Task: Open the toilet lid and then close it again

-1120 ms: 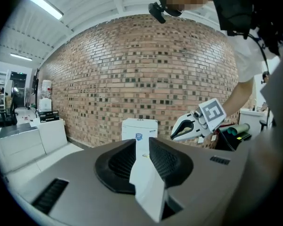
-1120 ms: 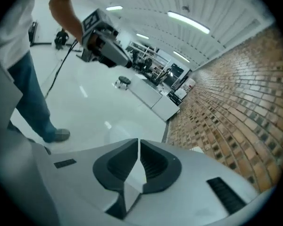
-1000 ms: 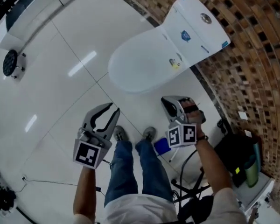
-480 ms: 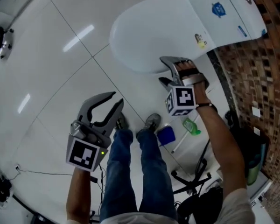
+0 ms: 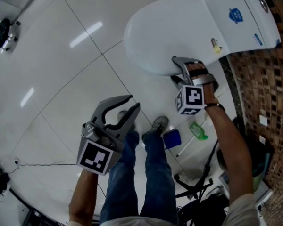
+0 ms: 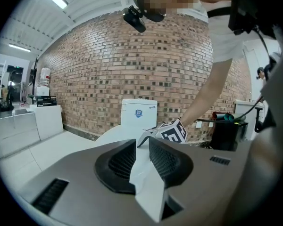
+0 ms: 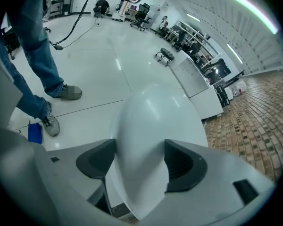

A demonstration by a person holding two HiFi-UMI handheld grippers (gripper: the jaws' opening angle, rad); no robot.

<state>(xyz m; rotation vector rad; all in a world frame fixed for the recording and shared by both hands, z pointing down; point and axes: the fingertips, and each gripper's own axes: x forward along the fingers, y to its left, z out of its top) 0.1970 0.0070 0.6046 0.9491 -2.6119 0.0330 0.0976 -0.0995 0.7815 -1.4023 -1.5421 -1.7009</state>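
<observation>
The left gripper [image 5: 133,102] hung over the glossy tiled floor [image 5: 61,79], its jaws narrowly apart and empty. The right gripper [image 7: 137,154] had just swung its jaws wide. Its own view, clearer than the head view, showed the smooth white domed toilet lid [image 7: 151,121], closed, between them; contact was unclear. Farther off, the left gripper view showed the boxy cistern [image 6: 138,114] face-on against the rough brick wall [image 6: 146,65].

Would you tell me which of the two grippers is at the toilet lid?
The right gripper: its wide jaws, just closing, flank the edge of the closed toilet lid, while the left gripper hangs above the floor.
</observation>
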